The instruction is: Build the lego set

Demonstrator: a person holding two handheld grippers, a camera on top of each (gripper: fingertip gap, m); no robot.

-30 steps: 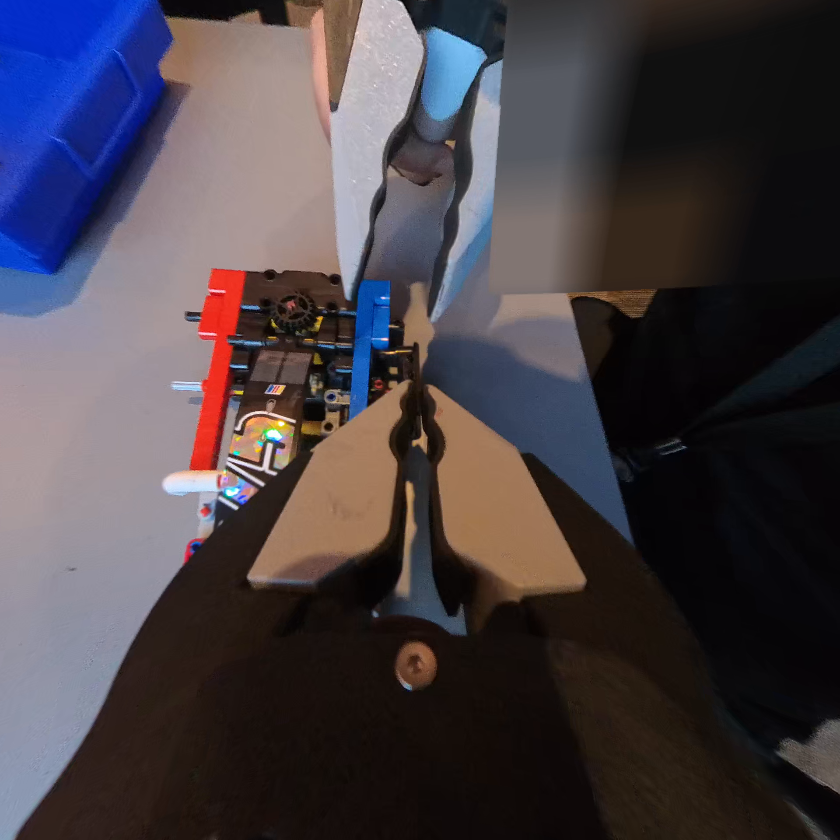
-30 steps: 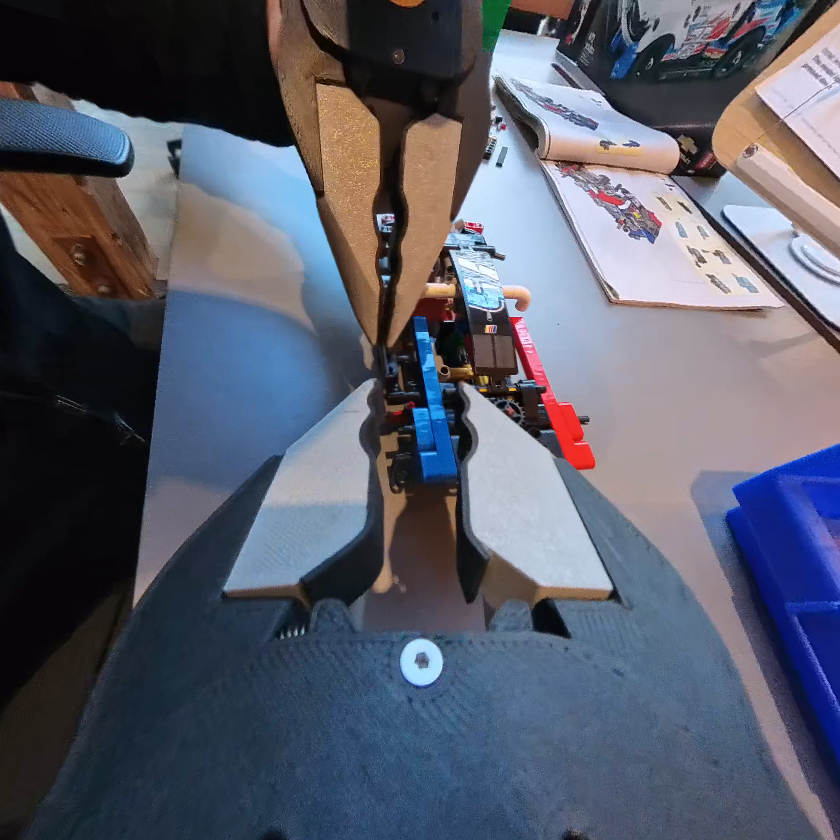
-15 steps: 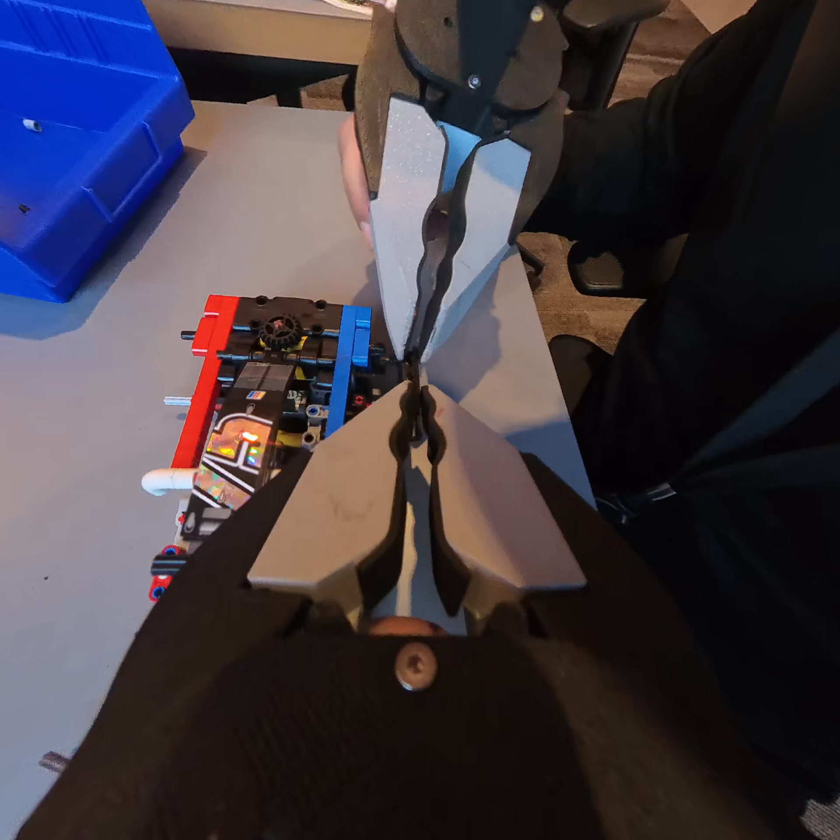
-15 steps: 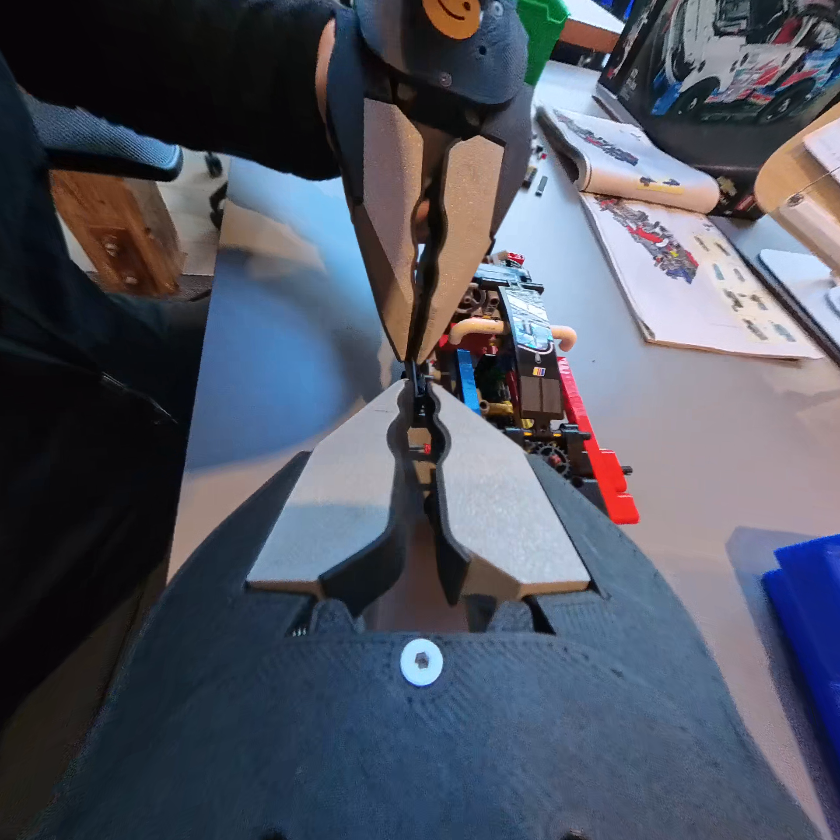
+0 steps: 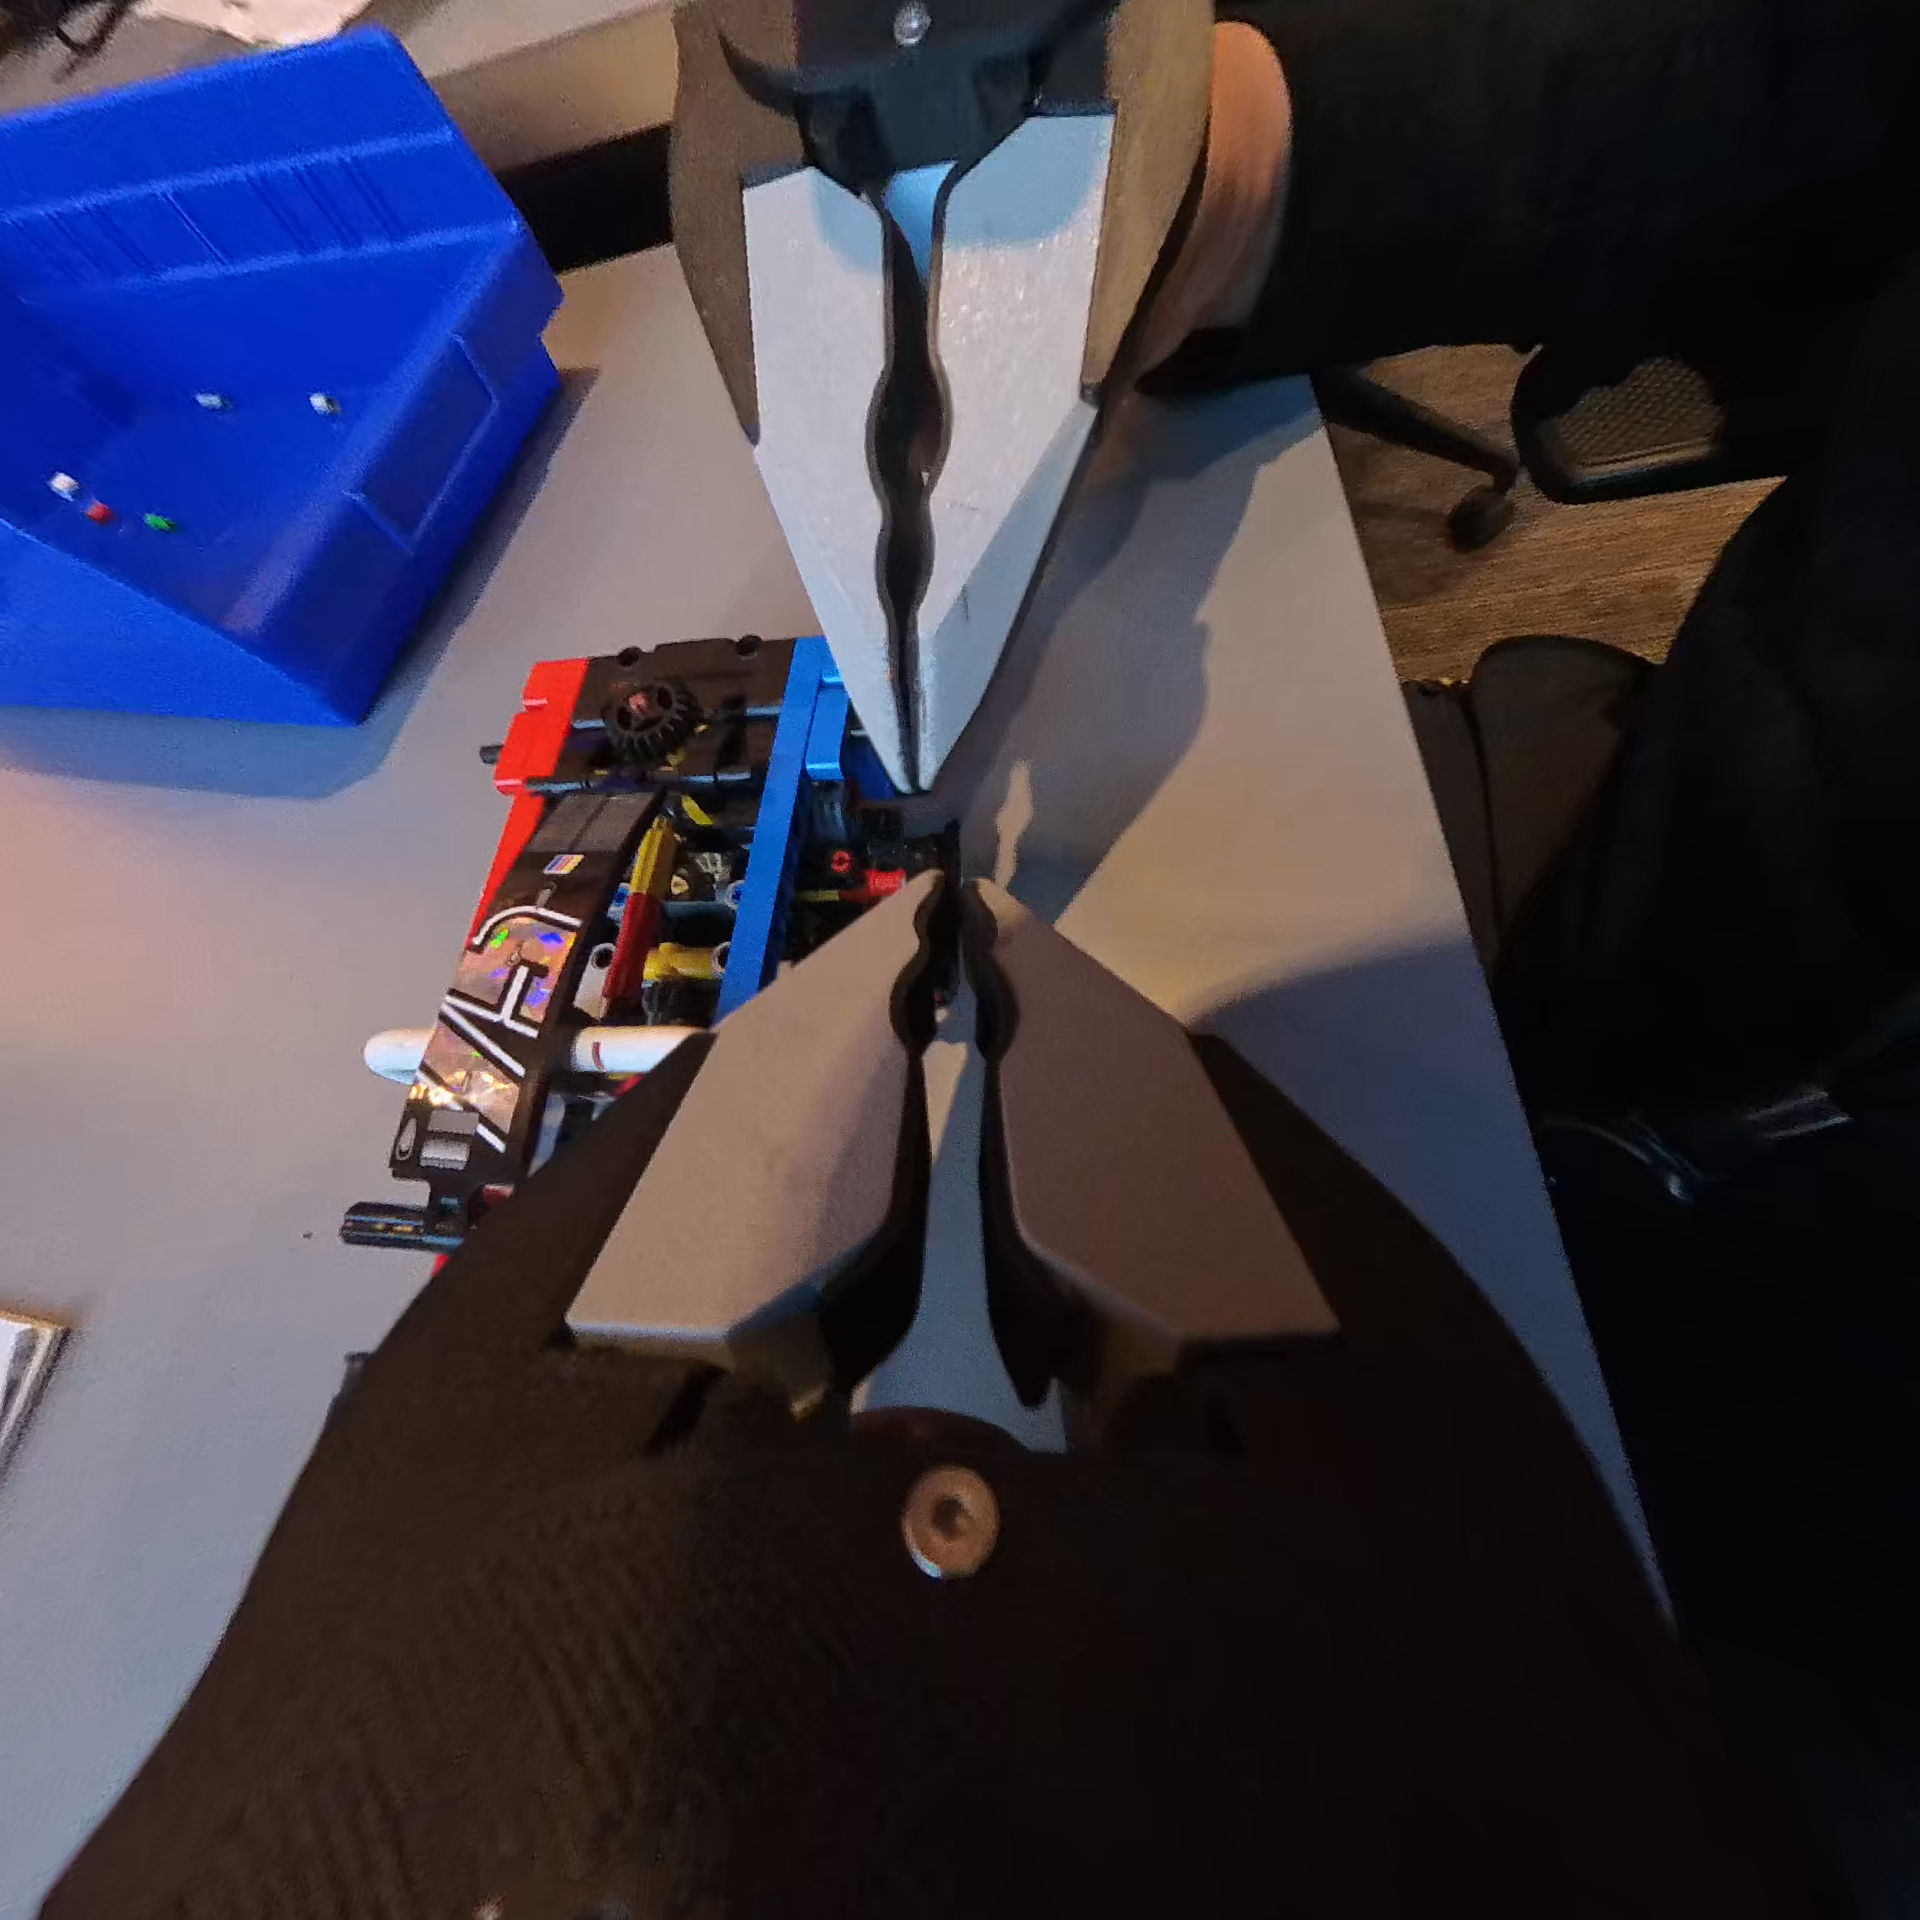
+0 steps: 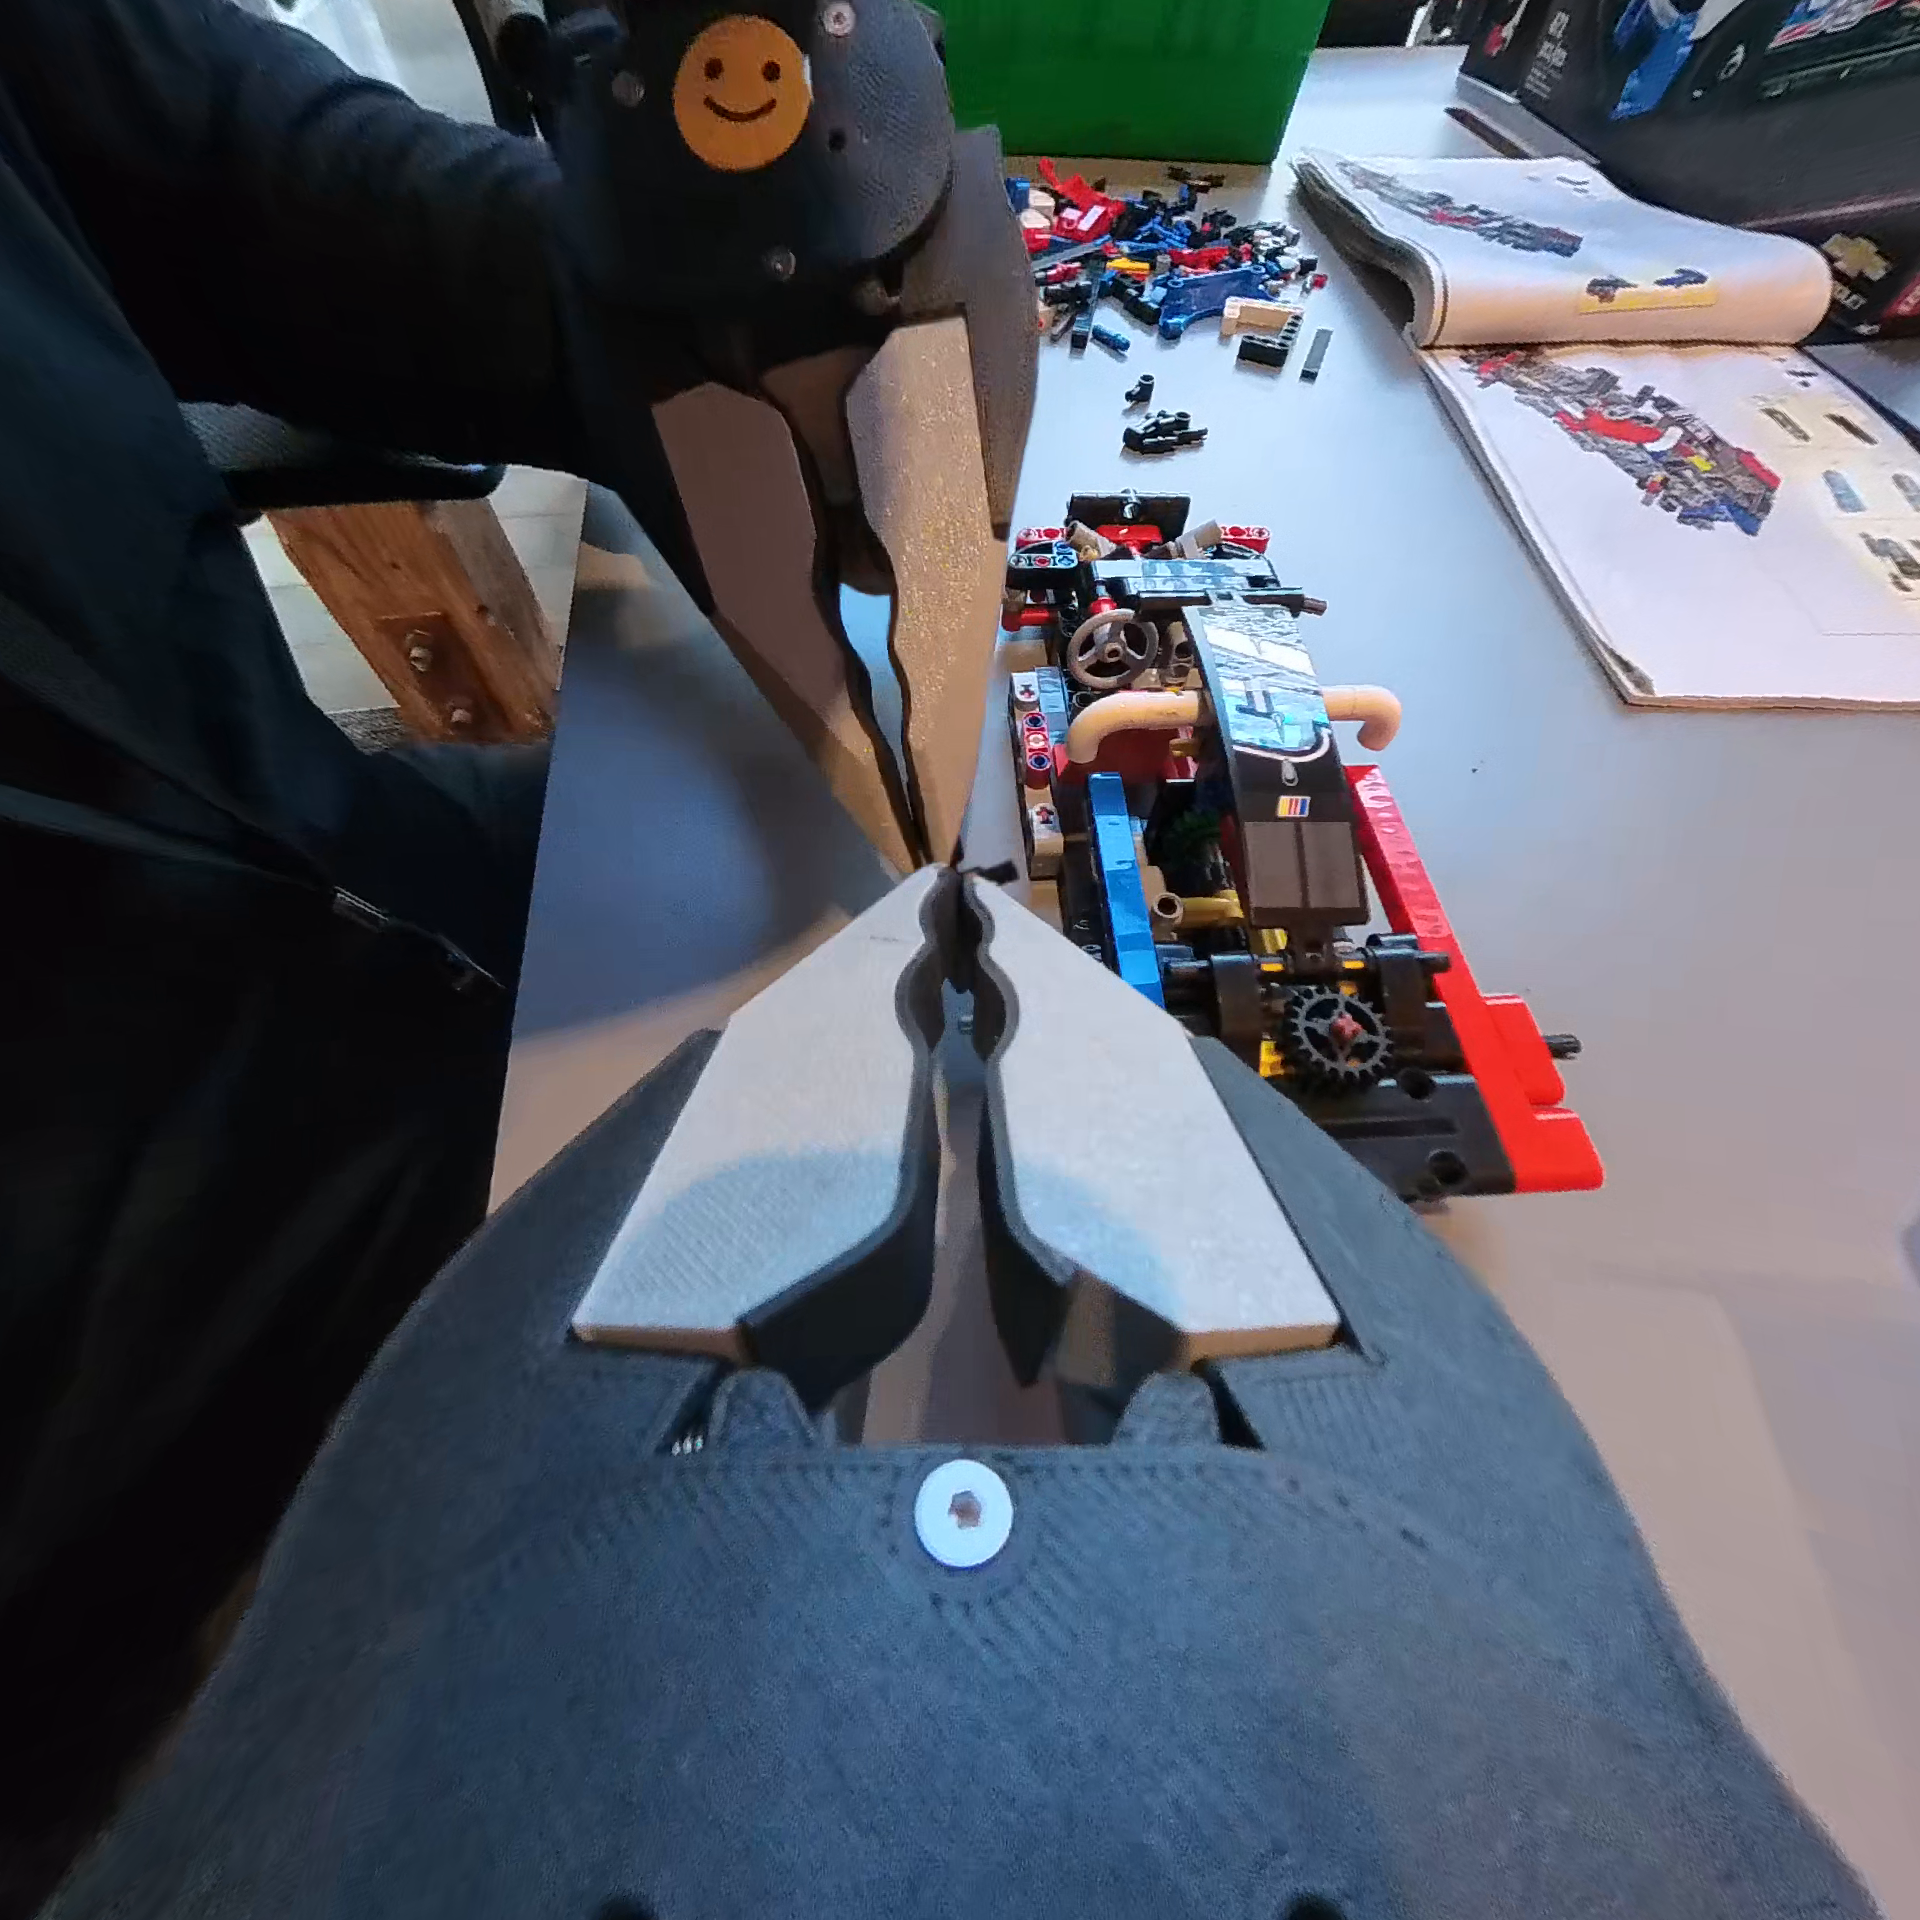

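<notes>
Grey-fingered left gripper (image 5: 954, 894) and right gripper (image 6: 954, 883), both pinched nearly closed, meet tip-to-tip on 1 small black piece (image 6: 987, 871), probably to pass it, beside the lego car chassis (image 6: 1247, 831).

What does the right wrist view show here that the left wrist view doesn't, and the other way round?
Only the right wrist view shows the loose lego pieces, the open instruction booklet, a green bin and the set's box. Only the left wrist view shows the blue bin and a chair base. Both show the partly built lego car on the grey table, with the left gripper and right gripper tip to tip beside it.
</notes>
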